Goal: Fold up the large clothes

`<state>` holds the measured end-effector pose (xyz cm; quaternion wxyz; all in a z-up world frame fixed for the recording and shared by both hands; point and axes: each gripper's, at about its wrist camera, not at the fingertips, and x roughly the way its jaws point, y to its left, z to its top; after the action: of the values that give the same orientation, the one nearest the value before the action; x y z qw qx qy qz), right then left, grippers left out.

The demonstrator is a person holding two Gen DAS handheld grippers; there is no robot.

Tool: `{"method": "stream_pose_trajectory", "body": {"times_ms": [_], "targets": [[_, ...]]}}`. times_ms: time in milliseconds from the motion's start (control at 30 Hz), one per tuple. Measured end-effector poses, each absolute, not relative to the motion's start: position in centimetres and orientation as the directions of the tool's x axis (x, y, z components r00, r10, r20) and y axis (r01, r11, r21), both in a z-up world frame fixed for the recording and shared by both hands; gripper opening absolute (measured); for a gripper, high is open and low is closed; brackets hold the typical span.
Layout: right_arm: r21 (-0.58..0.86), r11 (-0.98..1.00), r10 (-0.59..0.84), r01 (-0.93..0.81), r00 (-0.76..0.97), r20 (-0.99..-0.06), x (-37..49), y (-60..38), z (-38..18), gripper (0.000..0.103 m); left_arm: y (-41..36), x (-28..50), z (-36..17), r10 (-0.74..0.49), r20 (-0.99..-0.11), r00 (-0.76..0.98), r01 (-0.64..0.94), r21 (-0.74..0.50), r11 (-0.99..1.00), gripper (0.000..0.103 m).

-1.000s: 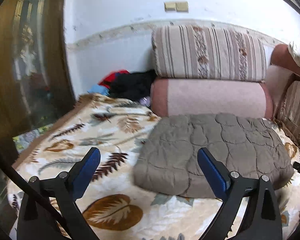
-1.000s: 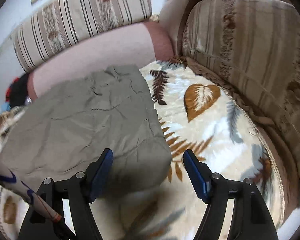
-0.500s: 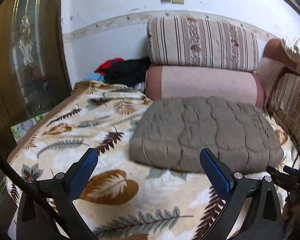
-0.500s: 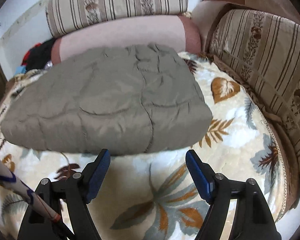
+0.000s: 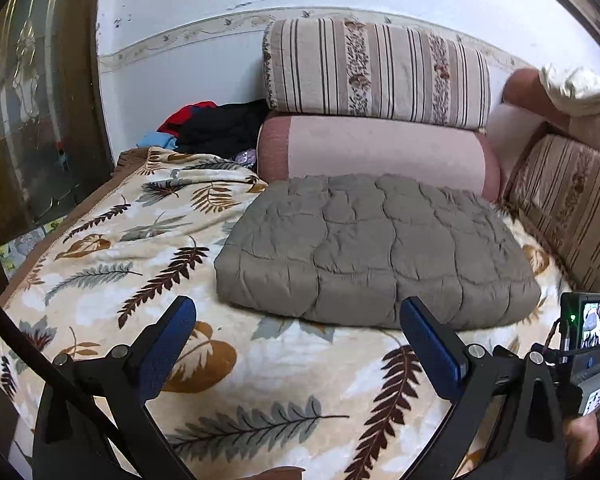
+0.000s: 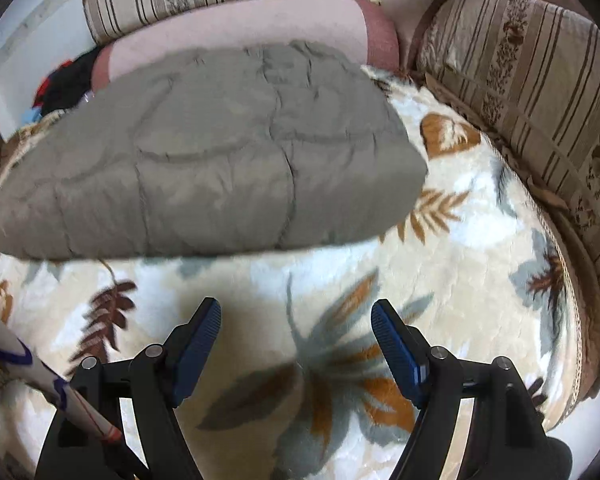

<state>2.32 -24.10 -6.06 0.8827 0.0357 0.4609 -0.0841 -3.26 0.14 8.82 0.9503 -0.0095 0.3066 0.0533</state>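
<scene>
The quilted grey garment (image 5: 374, 250) is lying folded against the bolster (image 5: 376, 152); left gripper (image 5: 298, 340) and right gripper (image 6: 296, 338) are hovering spread, empty.

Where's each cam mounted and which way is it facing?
Left wrist: on the left hand-held gripper, facing the folded grey quilt and bolsters; open jaws, plus the other gripper's camera at right.
Right wrist: on the right hand-held gripper, angled down at the leaf blanket; open jaws.
Shared: quilt, blanket, bolsters.
</scene>
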Motion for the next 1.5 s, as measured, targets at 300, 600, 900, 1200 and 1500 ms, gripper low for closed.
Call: {"method": "stream_pose_trajectory", "body": {"times_ms": [300,600,900,1200,1500], "targets": [[-0.021,0.985,-0.119,0.174,0.574,-0.810,0.6,-23.5,-5.1,0.082,-0.9,-3.3,7.6,0.127,-0.631,0.765,-0.117,0.058,0.991,0.101],[-0.017,0.993,-0.082,0.118,0.577,-0.813,0.0,-21.3,-4.3,0.082,-1.0,-3.0,5.6,0.124,-0.711,0.692,-0.115,0.061,0.991,0.101],[-0.047,0.990,-0.111,0.132,0.540,-0.834,0.3,-21.6,-5.6,0.082,-0.8,-2.6,4.5,0.132,-0.742,0.657,-0.128,0.064,0.990,0.101],[-0.051,0.992,-0.107,0.119,0.529,-0.842,0.4,-21.1,-5.8,0.082,-0.8,-2.1,3.5,0.101,-0.774,0.626,-0.117,0.035,0.993,0.101],[-0.065,0.993,-0.107,0.098,0.519,-0.848,0.4,-20.2,-6.2,0.082,-0.7,-1.9,2.7,0.076,-0.795,0.602,-0.112,0.010,0.994,0.101]]}}
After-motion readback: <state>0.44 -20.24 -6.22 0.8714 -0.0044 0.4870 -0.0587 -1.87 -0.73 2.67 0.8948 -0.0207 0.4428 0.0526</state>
